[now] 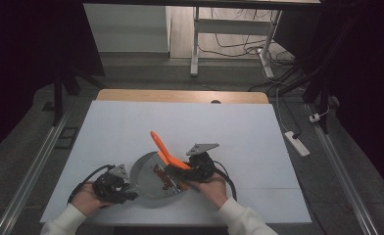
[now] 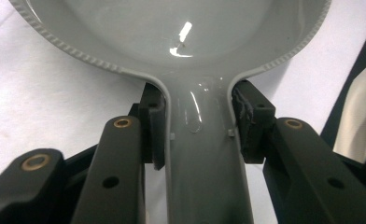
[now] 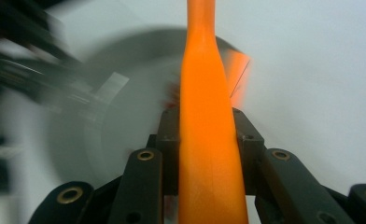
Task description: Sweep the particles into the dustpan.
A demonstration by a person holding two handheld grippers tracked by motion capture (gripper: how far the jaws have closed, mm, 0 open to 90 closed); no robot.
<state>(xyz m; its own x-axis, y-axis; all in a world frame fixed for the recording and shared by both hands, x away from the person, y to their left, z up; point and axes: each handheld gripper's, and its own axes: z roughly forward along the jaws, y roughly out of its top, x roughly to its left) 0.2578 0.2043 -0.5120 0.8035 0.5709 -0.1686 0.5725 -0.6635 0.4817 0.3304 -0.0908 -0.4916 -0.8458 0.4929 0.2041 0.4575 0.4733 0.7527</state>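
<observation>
Your left gripper [image 1: 115, 187] has its fingers [image 2: 154, 126] clamped on the handle of the grey pan [image 1: 148, 172], which sits near you on the white surface [image 1: 131, 127], slightly left of centre. Your right gripper [image 1: 196, 169] grips the orange spatula [image 3: 208, 140] by its shaft, fingers closed on both sides of it, with the free end pointing up and away over the pan's far rim. Dark red bits [image 1: 164, 178] lie in the pan's right half. You seem to be mid-way through stirring or scraping them. Next, keep the pan steady and bring the spatula's working end down under the bits; the right gripper view is blurred, so contact there is unclear.
</observation>
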